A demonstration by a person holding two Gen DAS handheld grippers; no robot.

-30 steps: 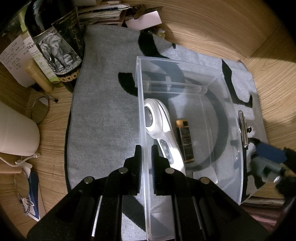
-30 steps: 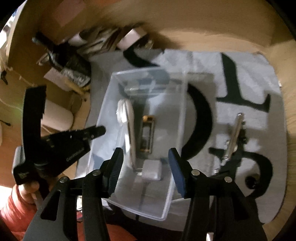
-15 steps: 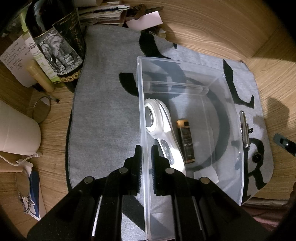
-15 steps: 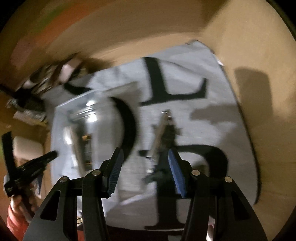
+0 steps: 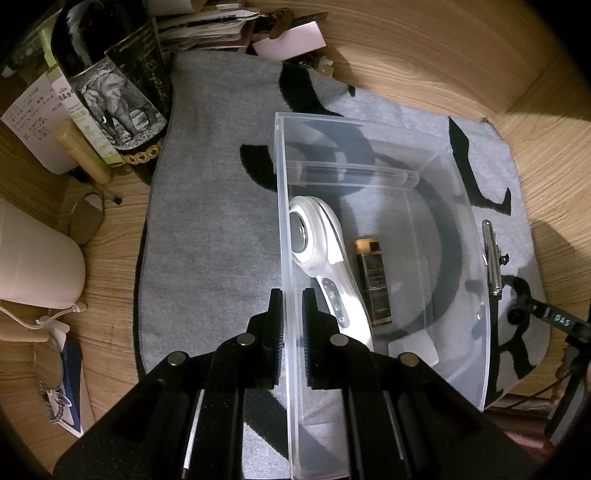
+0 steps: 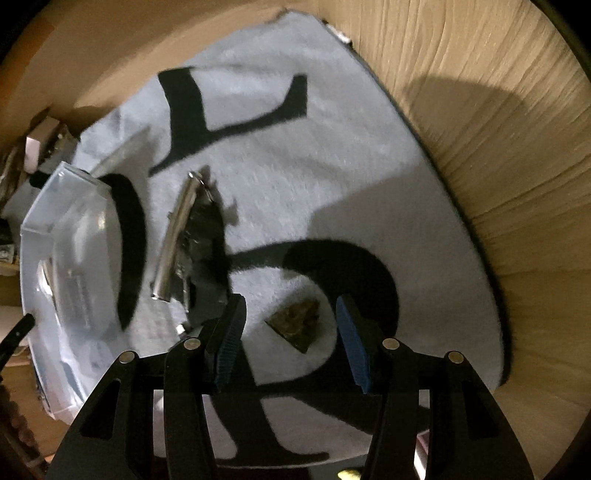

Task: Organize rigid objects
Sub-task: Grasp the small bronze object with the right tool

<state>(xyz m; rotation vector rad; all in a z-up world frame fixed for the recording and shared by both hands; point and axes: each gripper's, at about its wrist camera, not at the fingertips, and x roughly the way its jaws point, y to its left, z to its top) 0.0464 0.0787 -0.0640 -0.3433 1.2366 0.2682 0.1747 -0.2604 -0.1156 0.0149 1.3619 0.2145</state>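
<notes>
Left-wrist view, from left to right. A white cylinder [image 5: 35, 258] stands at the far left on the wooden floor [image 5: 424, 55], with a dark bottle bearing an elephant label [image 5: 118, 99] behind it and loose papers [image 5: 218, 26] beyond. A grey mat with black letters [image 5: 207, 229] covers the middle of the floor. My left tongs [image 5: 292, 325] pinch the left wall of the clear plastic box [image 5: 286, 206], one finger outside the wall and one inside. The box rests on the mat. Inside it, from left to right, lie a white handheld device [image 5: 325, 258] against the left wall, a dark slim tube with a gold cap [image 5: 373, 280] just beside it, and a small pale block [image 5: 413, 349] near the front. A silver metal tool [image 5: 491, 258] lies on the mat just outside the right wall of the box.

Right-wrist view, from left to right; the picture is blurred. The clear plastic box [image 6: 66, 236] sits at the left edge. The silver metal tool [image 6: 177, 236] lies beside it on the mat [image 6: 332, 166]. My right tongs [image 6: 288, 339] are spread wide and grip nothing; a small dark brownish object [image 6: 295, 321] lies on the mat between the blue pads [image 6: 351, 347], touching neither. What it is I cannot tell.
</notes>
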